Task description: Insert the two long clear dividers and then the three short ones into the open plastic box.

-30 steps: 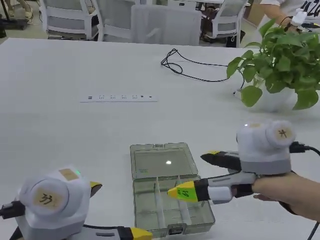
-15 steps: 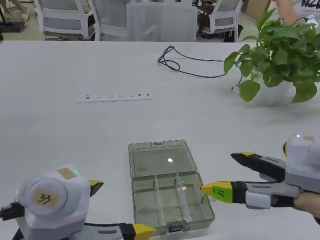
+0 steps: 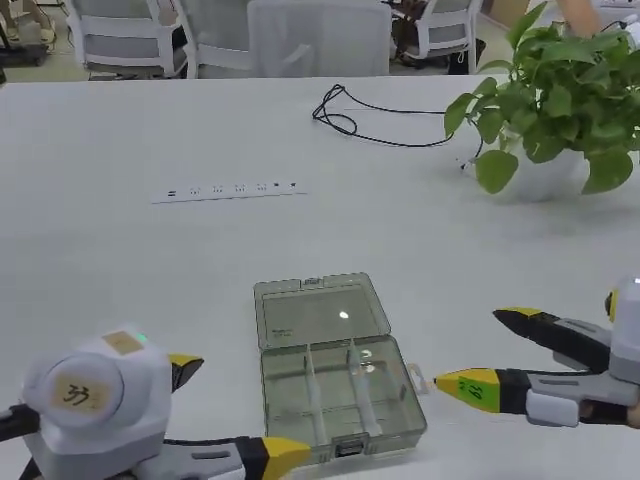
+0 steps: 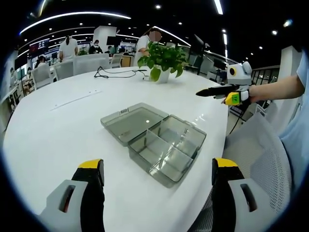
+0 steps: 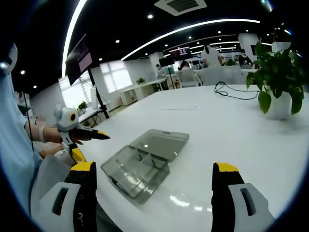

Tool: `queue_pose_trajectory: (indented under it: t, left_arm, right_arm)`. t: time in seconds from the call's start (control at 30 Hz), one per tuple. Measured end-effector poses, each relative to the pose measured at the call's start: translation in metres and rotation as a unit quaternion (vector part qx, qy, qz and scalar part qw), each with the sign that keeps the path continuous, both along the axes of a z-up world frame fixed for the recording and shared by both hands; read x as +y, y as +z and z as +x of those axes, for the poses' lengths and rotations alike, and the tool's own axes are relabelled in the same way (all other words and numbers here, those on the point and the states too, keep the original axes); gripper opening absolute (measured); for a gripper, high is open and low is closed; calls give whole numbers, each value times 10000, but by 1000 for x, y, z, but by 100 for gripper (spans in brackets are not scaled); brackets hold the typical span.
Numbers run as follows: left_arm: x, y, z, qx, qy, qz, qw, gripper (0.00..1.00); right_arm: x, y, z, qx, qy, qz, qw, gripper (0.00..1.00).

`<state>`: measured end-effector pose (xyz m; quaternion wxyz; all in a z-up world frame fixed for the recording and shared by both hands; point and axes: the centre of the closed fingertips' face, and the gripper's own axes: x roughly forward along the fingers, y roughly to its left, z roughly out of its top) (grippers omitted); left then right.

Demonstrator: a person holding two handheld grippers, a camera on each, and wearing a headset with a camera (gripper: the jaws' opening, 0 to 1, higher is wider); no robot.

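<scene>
The clear plastic box (image 3: 400, 425) lies open near the table's front edge, its lid (image 3: 320, 310) flat behind it. Two long clear dividers (image 3: 312, 395) stand side by side in the tray, running front to back. My left gripper (image 3: 235, 410) is open and empty just left of the box; in its own view the jaws (image 4: 157, 166) frame the box (image 4: 166, 145). My right gripper (image 3: 470, 349) is open and empty to the right of the box, a little apart from it. The right gripper view shows the box (image 5: 137, 171) beyond that gripper (image 5: 153, 168).
A potted plant (image 3: 560, 100) stands at the far right of the white table. A black cable (image 3: 350, 115) lies coiled at the back, and a white power strip (image 3: 230, 190) lies left of centre. Office chairs (image 3: 130, 35) line the far edge.
My right gripper has drawn back to the right, from over the box's tray to beside it, still open. The left gripper has hardly moved.
</scene>
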<state>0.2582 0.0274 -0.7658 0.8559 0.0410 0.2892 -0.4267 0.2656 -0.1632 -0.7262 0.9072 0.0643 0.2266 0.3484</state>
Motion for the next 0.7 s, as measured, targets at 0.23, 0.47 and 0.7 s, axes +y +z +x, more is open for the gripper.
queue_pose_trajectory:
  t: [0.23,0.47,0.7]
  left_arm:
    - [-1,1,-3,-1,29,-5,10000,94]
    - [0,0,-6,16,55,-2,10000,94]
    - [1,0,-7,30,-2,12,10000,95]
  right_arm:
    - [-8,-2,-2,19,81,-129,9999,100]
    - [-15,-13,-9,73,700,-815,9942,98]
    - [-19,-30,-14,90,1559,-1732,9724,95]
